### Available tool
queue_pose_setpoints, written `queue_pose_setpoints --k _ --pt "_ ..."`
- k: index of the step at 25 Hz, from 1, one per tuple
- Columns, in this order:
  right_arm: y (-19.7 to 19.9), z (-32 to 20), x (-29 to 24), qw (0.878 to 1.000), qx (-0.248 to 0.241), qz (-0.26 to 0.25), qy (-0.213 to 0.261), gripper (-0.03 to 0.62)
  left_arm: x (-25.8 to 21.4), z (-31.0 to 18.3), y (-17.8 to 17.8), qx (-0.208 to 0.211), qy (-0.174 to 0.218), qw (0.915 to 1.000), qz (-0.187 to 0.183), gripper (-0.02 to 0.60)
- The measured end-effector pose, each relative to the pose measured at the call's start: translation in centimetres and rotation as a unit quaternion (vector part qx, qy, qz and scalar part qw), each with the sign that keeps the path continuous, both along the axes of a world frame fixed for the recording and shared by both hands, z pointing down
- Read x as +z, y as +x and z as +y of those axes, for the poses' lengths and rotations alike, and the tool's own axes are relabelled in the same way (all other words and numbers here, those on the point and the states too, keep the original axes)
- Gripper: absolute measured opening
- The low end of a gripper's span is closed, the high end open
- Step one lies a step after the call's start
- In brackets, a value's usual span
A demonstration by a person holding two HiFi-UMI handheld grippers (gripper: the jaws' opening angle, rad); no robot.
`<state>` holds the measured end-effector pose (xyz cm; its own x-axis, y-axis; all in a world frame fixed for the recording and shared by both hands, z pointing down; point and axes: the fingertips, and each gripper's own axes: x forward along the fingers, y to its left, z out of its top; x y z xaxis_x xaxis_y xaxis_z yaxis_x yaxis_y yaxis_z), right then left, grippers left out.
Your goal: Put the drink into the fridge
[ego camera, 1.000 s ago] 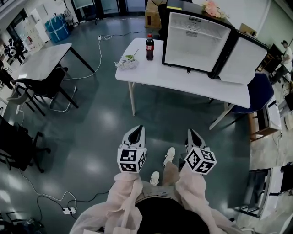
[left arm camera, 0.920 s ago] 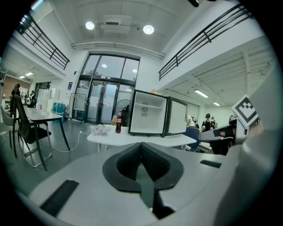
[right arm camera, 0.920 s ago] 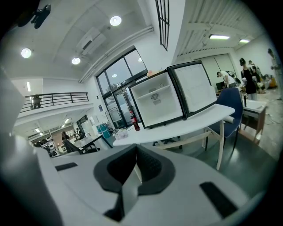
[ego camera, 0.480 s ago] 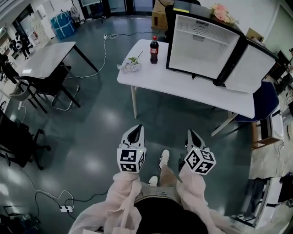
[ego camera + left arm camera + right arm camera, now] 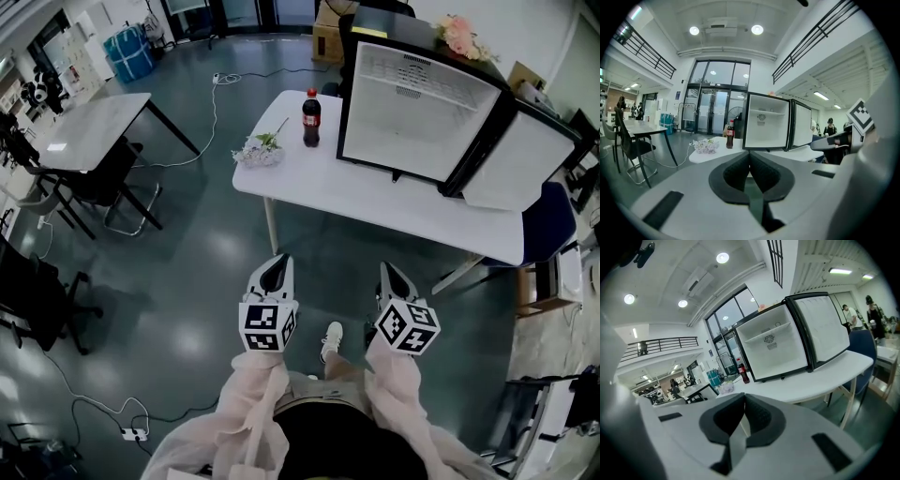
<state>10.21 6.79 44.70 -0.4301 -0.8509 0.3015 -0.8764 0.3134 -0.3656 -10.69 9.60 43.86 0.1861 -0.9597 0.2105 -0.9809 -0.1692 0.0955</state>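
Both of our grippers are held low in front of us, the left gripper (image 5: pixel 278 270) and the right gripper (image 5: pixel 390 277), each with its jaws pressed together on nothing. Well beyond them stands the white table (image 5: pixel 375 192). The drink (image 5: pixel 310 119), a cola bottle, stands upright on it, just left of the fridge (image 5: pixel 417 112), whose door (image 5: pixel 520 155) hangs open.

A white table (image 5: pixel 375 192) on a dark floor (image 5: pixel 187 272) carries, from left to right, a small bunch of flowers (image 5: pixel 259 150), an upright cola bottle (image 5: pixel 310 119) and a small fridge (image 5: pixel 417 117) with its door open.
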Motion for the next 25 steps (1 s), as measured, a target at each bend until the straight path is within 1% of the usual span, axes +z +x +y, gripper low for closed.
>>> queue_pose_setpoints --k 13,25 --pt "0.6 -10.2 -0.5 1.0 -0.023 0.005 -0.002 0.012 -0.6 -9.5 0.7 -0.022 0.0 0.9998 0.001 0.011" --pt "1.5 -18.0 -0.3 0.999 -0.038 0.009 0.005 0.012 0.1 -16.5 2.0 -0.034 0.004 0.9994 0.004 0.011"
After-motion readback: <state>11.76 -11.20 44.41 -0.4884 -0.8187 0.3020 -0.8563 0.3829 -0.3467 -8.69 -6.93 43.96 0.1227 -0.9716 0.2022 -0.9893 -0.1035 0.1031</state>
